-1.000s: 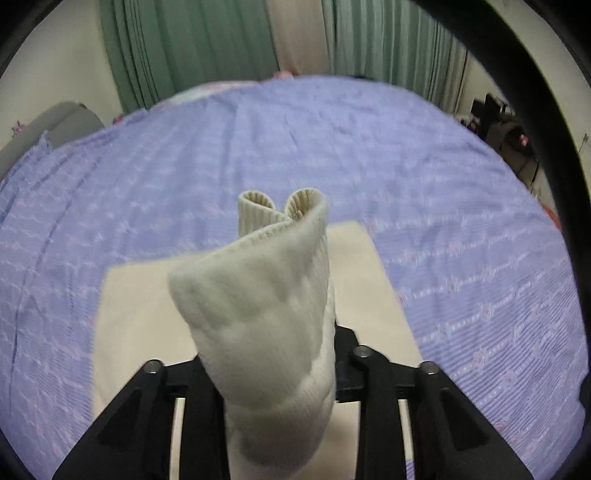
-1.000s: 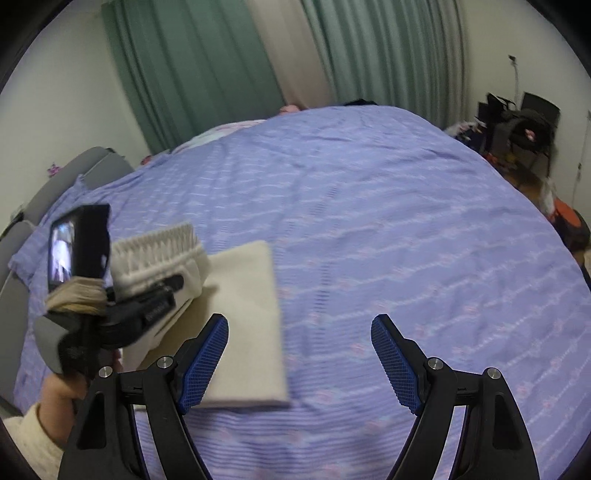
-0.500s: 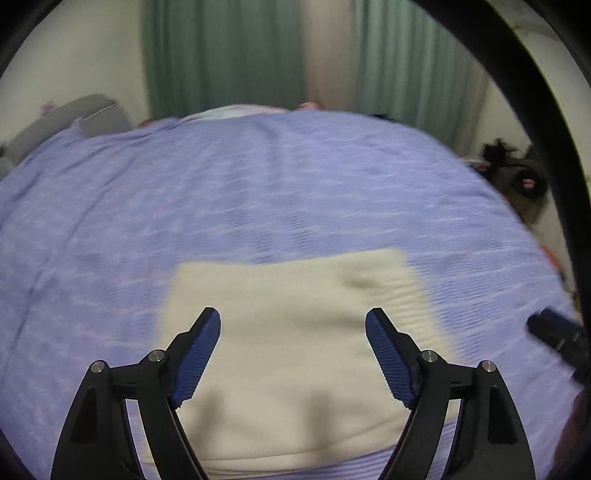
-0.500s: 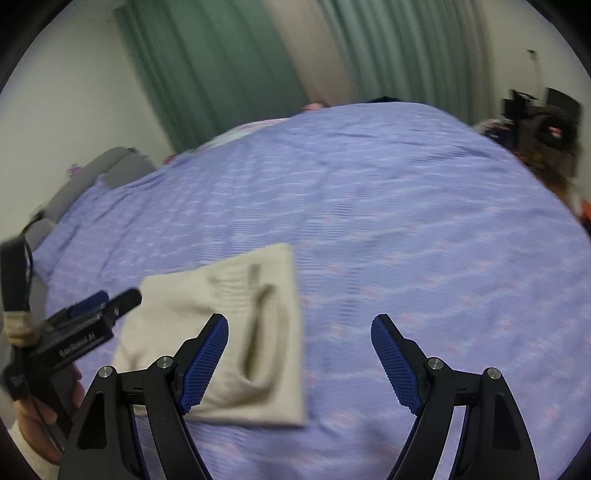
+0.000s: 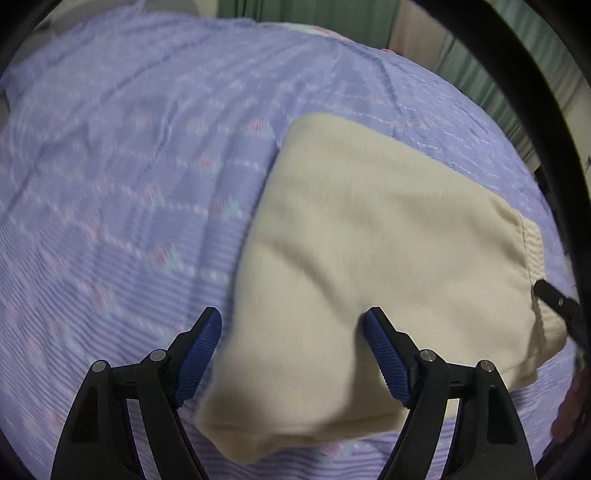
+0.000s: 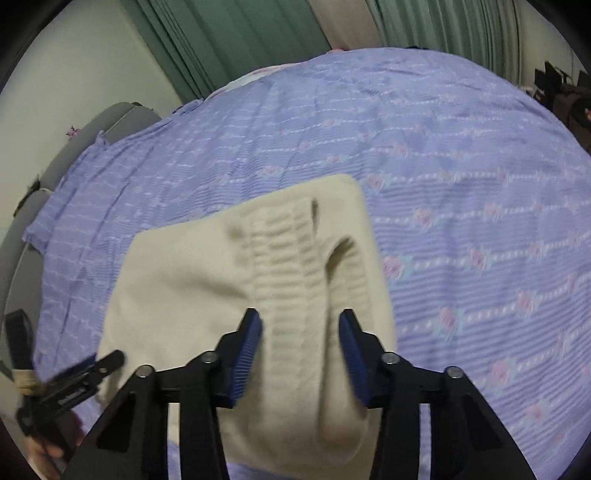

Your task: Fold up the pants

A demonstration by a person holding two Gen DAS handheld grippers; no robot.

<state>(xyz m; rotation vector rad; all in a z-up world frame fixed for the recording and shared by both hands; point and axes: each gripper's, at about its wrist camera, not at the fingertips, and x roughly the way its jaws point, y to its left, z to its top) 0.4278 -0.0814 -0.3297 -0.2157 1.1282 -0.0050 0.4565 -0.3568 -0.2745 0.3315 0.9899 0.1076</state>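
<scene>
Right tool (image 6: pixel 300 343) now straddles pants (image 6: pixel 229 280).

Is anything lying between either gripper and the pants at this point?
Nothing visible does. The left gripper is open directly over the near edge of the folded cream pants on the purple bedspread. The right gripper is open with the ribbed waistband between its fingers.

Bedroom: bed (image 6: pixel 461 122) (purple floral sheet), green curtains (image 6: pixel 236 33).
</scene>
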